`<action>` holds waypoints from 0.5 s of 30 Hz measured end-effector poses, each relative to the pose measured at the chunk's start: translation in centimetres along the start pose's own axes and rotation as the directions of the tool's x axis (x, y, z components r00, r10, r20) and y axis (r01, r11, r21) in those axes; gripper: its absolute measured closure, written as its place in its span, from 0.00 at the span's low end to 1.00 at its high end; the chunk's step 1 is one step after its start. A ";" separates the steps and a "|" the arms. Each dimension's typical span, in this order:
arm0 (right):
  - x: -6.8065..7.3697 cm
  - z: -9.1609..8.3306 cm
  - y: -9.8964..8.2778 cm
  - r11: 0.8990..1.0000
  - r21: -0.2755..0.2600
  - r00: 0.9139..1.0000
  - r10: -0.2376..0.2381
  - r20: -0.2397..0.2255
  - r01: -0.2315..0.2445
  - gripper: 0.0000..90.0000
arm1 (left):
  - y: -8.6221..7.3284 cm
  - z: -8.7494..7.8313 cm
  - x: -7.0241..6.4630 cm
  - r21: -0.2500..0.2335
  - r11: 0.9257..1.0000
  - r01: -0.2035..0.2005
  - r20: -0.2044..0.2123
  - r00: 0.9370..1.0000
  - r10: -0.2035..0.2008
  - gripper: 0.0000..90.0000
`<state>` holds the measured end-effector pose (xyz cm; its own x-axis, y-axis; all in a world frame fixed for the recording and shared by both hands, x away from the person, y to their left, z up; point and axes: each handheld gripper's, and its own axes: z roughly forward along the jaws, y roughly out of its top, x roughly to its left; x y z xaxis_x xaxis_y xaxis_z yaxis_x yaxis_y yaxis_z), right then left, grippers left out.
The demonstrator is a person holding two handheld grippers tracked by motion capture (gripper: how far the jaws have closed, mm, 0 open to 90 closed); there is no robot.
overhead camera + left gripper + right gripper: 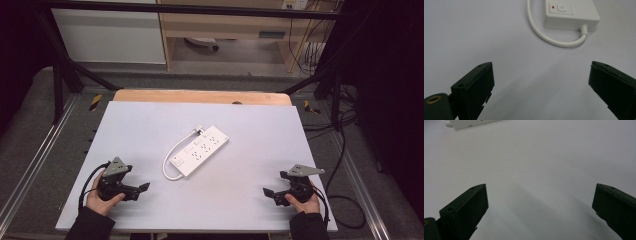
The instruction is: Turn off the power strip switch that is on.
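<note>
a white table (150,200) sits inside a dark frame, with a white power strip (200,150) lying diagonally at its centre and its cord (170,157) looping round at 8 o'clock. the left gripper (142,188) rests at 7 o'clock and the right gripper (267,192) at 5, both with jaws spread wide, holding nothing. something small, perhaps a plug (201,131), lies at the strip's far edge.
</note>
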<state>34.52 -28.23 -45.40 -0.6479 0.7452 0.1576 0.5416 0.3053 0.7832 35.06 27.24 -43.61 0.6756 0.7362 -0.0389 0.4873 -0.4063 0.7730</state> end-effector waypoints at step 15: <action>-0.1 -0.1 0.0 1.000 0.003 1.000 0.003 0.009 -0.003 0.01 | 1.2 0.0 -0.8 0.002 1.000 -0.017 -0.018 1.000 0.017 0.07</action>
<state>34.47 -28.37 -45.37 -0.6419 0.7511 0.1543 0.5451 0.3054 0.7808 35.09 26.21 -42.68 0.6739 0.7387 -0.0144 0.4769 -0.4200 0.7721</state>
